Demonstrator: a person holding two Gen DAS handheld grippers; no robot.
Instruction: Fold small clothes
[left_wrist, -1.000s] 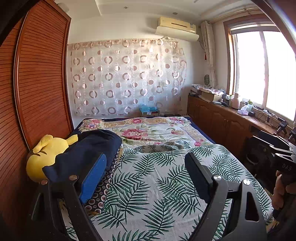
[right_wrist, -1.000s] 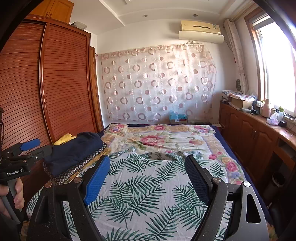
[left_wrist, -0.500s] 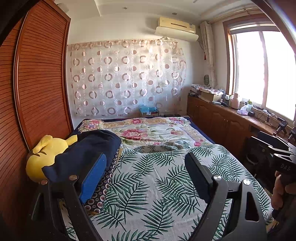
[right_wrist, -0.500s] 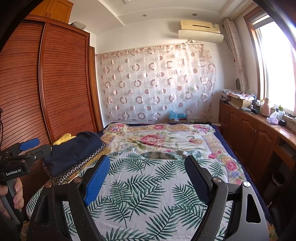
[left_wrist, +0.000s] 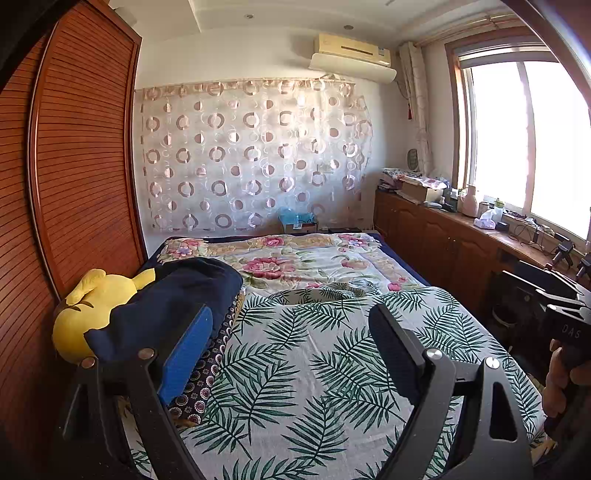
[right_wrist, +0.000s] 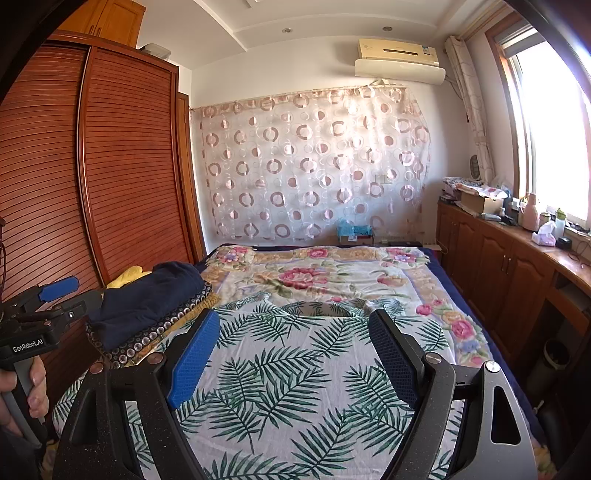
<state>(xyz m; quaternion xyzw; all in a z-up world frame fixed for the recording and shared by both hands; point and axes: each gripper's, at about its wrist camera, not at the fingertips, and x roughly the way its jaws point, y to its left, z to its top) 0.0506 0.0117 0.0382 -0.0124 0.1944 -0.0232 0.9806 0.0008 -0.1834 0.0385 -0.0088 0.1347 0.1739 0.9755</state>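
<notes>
Your left gripper (left_wrist: 291, 354) and right gripper (right_wrist: 295, 354) both have jaws wide apart, holding nothing. The leaf-print garment (right_wrist: 295, 369) lies flat on the bed (right_wrist: 439, 273), neck hole away from you. Next, you could pinch an edge on each side.

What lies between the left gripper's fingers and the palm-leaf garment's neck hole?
Only the garment's own leaf-print cloth, flat on the bed; nothing else lies there. The left wrist view shows it, with the left gripper open above.
</notes>
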